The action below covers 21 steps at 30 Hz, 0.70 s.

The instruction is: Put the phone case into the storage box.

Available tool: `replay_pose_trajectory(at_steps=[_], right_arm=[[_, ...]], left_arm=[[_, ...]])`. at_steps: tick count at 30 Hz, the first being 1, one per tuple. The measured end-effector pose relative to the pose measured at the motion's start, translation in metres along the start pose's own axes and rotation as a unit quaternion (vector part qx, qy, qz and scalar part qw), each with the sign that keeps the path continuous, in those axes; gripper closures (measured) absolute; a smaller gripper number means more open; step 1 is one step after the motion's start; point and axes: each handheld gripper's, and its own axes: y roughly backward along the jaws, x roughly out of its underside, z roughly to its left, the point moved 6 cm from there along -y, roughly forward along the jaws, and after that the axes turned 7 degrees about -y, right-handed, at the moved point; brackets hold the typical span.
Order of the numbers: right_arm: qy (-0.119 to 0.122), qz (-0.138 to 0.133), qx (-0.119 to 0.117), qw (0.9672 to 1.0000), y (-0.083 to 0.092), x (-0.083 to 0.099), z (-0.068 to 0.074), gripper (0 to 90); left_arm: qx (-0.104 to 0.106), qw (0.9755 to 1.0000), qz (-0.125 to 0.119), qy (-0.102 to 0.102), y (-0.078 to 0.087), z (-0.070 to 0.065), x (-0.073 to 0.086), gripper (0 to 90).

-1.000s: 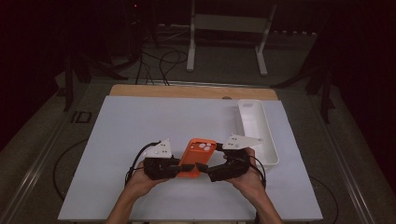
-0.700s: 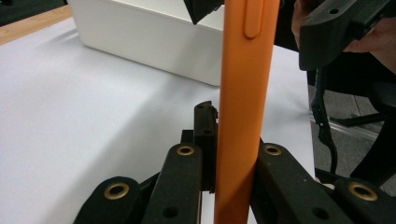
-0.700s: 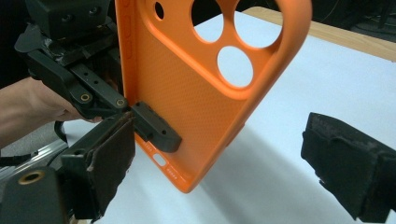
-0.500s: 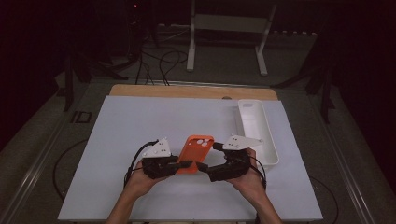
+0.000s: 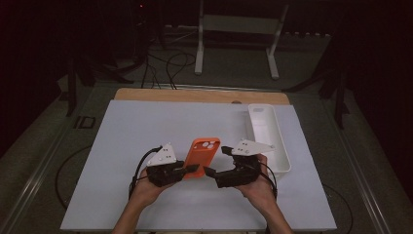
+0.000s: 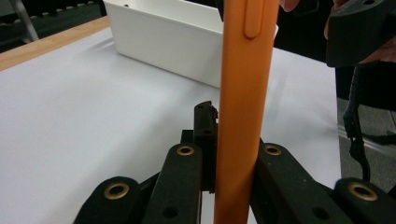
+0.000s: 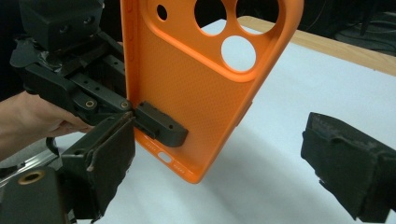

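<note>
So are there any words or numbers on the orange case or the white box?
None can be read.
Orange case: plain, just round holes and a dotted texture, no print.
White tray: blank walls.
Left tongs, shut on the case: no lettering.
Right tongs, open: no lettering.
White table: no marks.

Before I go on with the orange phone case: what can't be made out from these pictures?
- Tray inside: left gripper view shows just its outer wall.
- Orange phone case top edge: cut off by the frame in both gripper views.
- Left hand-held gripper far pad: behind the case, left gripper view.
- Right hand-held gripper jaw tips: small in high view.
</note>
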Motion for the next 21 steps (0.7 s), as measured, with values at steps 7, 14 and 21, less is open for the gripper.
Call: replay_pose_trajectory(at_steps=[7, 14, 21], right_arm=[[0.001, -0.004, 0.009, 0.9999, -0.0006, -0.0032, 0.0027, 10.0], [-0.005, -0.012, 0.013, 0.9998, -0.0009, -0.0057, 0.0028, 10.0], [-0.016, -0.021, 0.018, 0.9995, -0.0015, -0.0096, 0.0013, 9.9]], left_arm=[[-0.022, 0.9997, -0.002, 0.005, 0.0004, 0.0017, 0.0001, 85.7], [-0.043, 0.999, -0.006, 0.014, -0.0004, 0.0033, 0.0008, 85.7], [-0.053, 0.9984, -0.004, 0.02, -0.0038, 0.0035, 0.0025, 85.7]])
